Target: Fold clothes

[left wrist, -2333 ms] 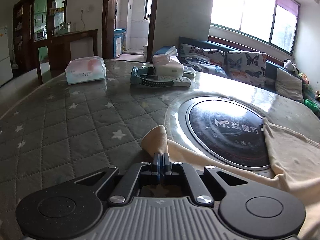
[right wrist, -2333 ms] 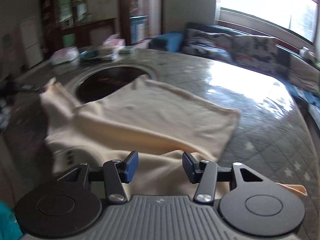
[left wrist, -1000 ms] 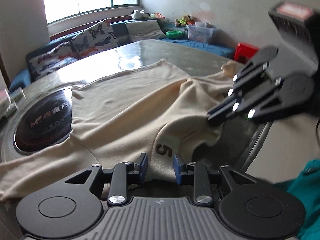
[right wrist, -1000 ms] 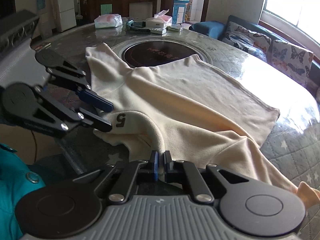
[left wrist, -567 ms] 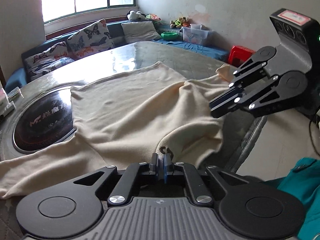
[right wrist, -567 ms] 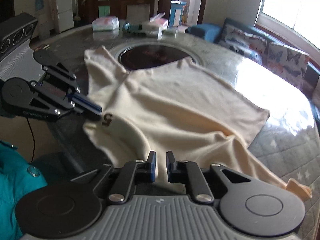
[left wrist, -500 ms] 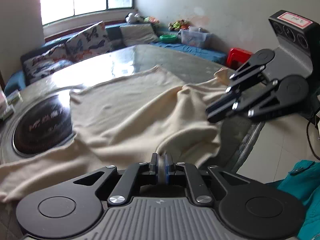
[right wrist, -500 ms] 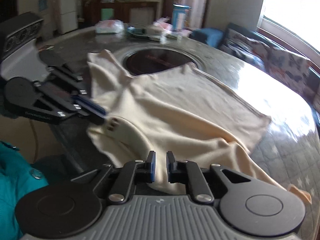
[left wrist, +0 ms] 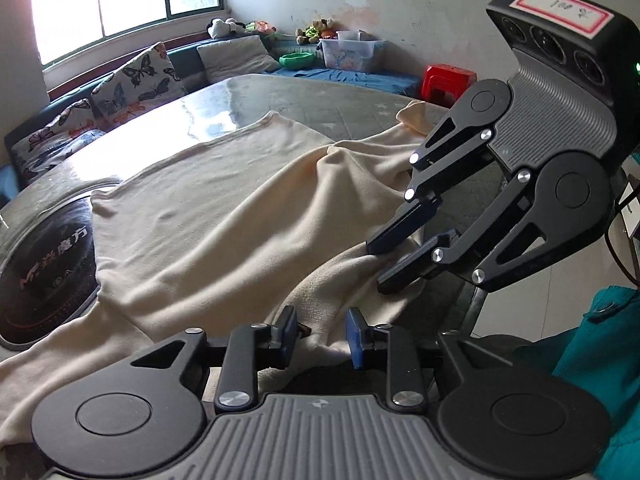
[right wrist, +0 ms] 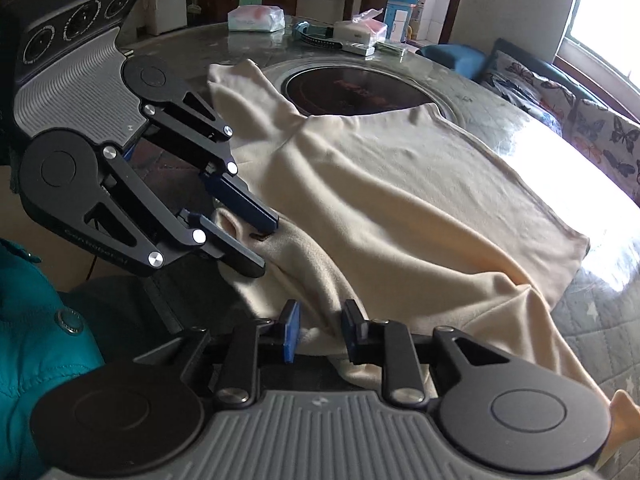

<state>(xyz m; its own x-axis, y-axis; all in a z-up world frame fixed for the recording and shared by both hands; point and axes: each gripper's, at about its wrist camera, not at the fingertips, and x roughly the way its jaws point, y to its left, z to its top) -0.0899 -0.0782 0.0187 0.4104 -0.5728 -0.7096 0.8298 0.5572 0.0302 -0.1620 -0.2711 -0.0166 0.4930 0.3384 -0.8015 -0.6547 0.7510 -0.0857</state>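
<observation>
Your left gripper stands with its jaws parted at the near edge of the table, and a fold of the cream shirt lies in the gap between the blue pads without being pinched. Your right gripper is the same: jaws apart, with a ridge of the shirt's fabric running up between them, loose. Neither gripper holds anything.

From the left wrist view, your right gripper comes in from the right, tilted down, its two fingers spread with the shirt's edge bunched just at their tips. From the right wrist view, your left gripper reaches in from the left the same way, fingers spread over the collar area, where a small dark mark shows on the cloth beside the upper finger.

The shirt is spread across the quilted, star-patterned table cover, its body flat toward the far side and its near edge rumpled into folds under both grippers. One sleeve stretches away beside the round black cooktop set into the table, and the shirt's far corner overlaps that cooktop's rim. The other sleeve trails off to your right near the table's edge.

Tissue packs and a white box sit well apart at the far side of the table. A teal jacket shows at the lower left of the right wrist view.
</observation>
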